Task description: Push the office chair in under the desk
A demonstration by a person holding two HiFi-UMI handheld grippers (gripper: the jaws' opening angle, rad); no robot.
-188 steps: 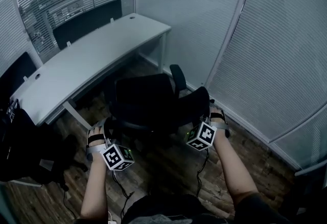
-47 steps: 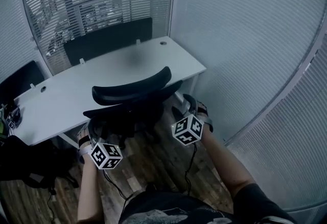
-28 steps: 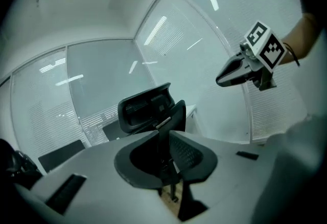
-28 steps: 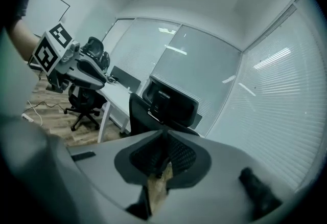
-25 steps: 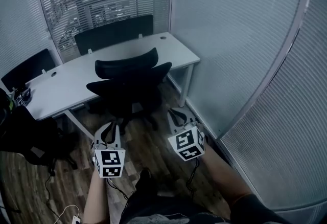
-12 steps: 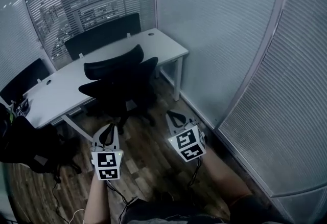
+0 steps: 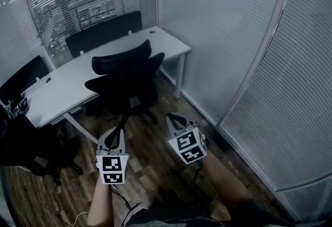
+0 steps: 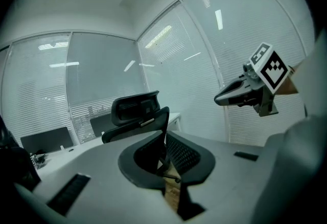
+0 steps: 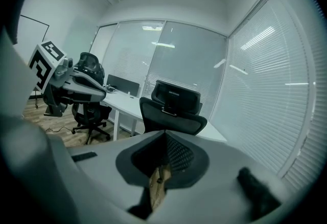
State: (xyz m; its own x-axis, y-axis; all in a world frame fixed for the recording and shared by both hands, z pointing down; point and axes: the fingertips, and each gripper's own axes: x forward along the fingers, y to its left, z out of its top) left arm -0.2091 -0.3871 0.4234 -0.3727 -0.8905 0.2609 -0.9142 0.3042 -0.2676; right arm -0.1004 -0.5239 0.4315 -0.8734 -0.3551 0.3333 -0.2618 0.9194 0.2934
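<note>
The black office chair [image 7: 124, 78] stands at the white desk [image 7: 62, 86], its backrest and headrest facing me and close to the desk's near edge; the seat is hidden behind the backrest. My left gripper [image 7: 115, 131] is shut and empty, a short way back from the chair over the wood floor. My right gripper [image 7: 173, 117] is also shut and empty, to the right of the chair's base and apart from it. The chair [image 8: 138, 110] shows ahead in the left gripper view, and the chair [image 9: 173, 105] shows again in the right gripper view.
A second black chair [image 7: 26, 148] stands at the left by the desk's end. Black partition panels [image 7: 104, 31] rise behind the desk. Glass walls with blinds [image 7: 233, 65] close in the right side and back. Cables [image 7: 62, 205] lie on the floor at lower left.
The chair, earlier out in the room with both grippers at its back, now stands at the desk. Both grippers have come off it and drawn back toward me.
</note>
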